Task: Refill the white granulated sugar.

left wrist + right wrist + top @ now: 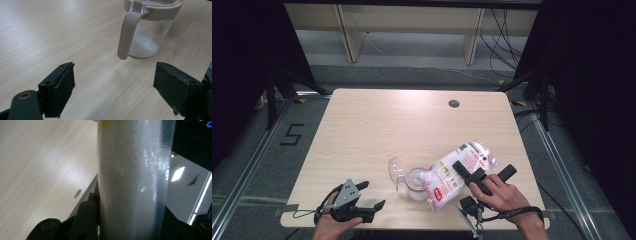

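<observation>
At the near edge of the counter, the left gripper rests low in the person's left hand, its jaws spread wide and released, with only bare wood between them. Just beyond those jaws, in the left gripper view, stands a clear jar with a pinkish rim and a pinkish handle hanging down its side; white grains lie in its bottom. The jar's clear lid is flipped up on its far side from the right gripper. The right gripper, in the right hand, has its jaws clenched on a plastic bag of white grains, red-printed, held tilted with its lower end over the jar's mouth. In the right gripper view the bag fills the space between the jaws. Farther off, a dark round hole sits near the counter's far edge.
</observation>
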Demonstrator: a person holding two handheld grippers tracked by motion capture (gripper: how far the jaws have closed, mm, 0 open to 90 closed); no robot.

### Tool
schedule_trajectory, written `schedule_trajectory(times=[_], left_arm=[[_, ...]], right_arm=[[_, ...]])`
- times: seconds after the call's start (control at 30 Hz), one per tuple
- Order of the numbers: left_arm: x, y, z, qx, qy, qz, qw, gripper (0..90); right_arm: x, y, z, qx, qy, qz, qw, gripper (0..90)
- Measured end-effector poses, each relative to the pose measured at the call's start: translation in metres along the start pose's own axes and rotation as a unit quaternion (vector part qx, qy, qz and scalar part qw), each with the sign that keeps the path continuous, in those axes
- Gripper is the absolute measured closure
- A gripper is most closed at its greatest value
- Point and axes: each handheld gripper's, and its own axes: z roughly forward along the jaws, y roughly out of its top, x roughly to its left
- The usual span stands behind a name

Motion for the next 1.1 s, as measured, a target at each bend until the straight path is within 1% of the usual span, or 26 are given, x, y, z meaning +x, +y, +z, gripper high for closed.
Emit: schedule_trajectory(times=[0.2, 0.3, 0.37, 0.53, 0.6, 0.63, 0.7, 0.73, 0.77, 0.87, 0.9, 0.97, 1.07, 1.1], left_arm=[[0.0005, 0.0003, -0.0010, 0.004, 0.002, 0.004, 1.0000, 16.6], [0.0002, 0.0001, -0.0003, 0.001, 0.001, 0.000, 1.0000, 16.6], [0.0004, 0.0004, -0.0011, 0.004, 0.002, 0.004, 1.0000, 16.6], [0.0002, 0.0001, -0.0001, 0.000, 0.001, 0.002, 1.0000, 16.6], [0.0000, 0.0000, 0.0001, 0.000, 0.000, -0.001, 1.0000, 16.6], [0.0000, 0.0000, 0.0001, 0.000, 0.000, 0.000, 1.0000, 16.6], [0.0004, 0.0000, 0.0000, 0.002, 0.001, 0.002, 1.0000, 16.6], [0.0006, 0.0000, -0.0002, 0.003, 0.001, 0.003, 1.0000, 16.6], [0.0001, -0.0001, 0.0002, 0.000, 0.001, 0.000, 1.0000, 16.6], [0.0006, -0.0001, -0.0001, 0.003, 0.001, 0.003, 1.0000, 16.6], [0.0005, 0.0000, -0.0001, 0.003, 0.001, 0.003, 1.0000, 16.6], [0.0001, 0.0000, 0.0002, 0.001, 0.001, 0.000, 1.0000, 16.6], [0.0006, 0.0000, -0.0001, 0.003, 0.001, 0.003, 1.0000, 16.6], [0.0003, 0.0000, 0.0000, 0.002, 0.001, 0.002, 1.0000, 16.6]], right_arm=[[0.0003, 0.0001, 0.0005, -0.001, 0.003, -0.002, 1.0000, 73.0], [0.0000, 0.0002, 0.0003, -0.001, 0.004, -0.002, 1.0000, 73.1], [-0.0002, -0.0001, 0.0003, -0.001, 0.003, -0.002, 1.0000, 73.2], [-0.0003, -0.0012, -0.0004, 0.003, 0.001, -0.004, 1.0000, 73.4], [0.0007, -0.0011, -0.0002, 0.001, 0.001, 0.004, 1.0000, 73.4], [-0.0002, -0.0012, -0.0005, 0.003, 0.002, -0.004, 1.0000, 73.4], [-0.0003, -0.0011, -0.0004, 0.003, 0.002, -0.006, 1.0000, 73.5], [-0.0002, -0.0010, -0.0003, 0.002, 0.003, -0.007, 1.0000, 73.5], [-0.0003, -0.0008, -0.0002, 0.002, 0.003, -0.008, 1.0000, 73.5], [-0.0007, -0.0008, -0.0003, 0.000, 0.003, -0.010, 0.9999, 73.6], [0.0003, -0.0006, -0.0002, -0.002, 0.002, -0.002, 1.0000, 73.6], [-0.0001, -0.0008, -0.0005, -0.001, 0.002, -0.002, 1.0000, 73.7], [-0.0003, -0.0009, -0.0007, -0.001, 0.002, -0.003, 1.0000, 73.7], [-0.0010, -0.0011, -0.0009, 0.001, 0.003, -0.008, 1.0000, 73.8]])
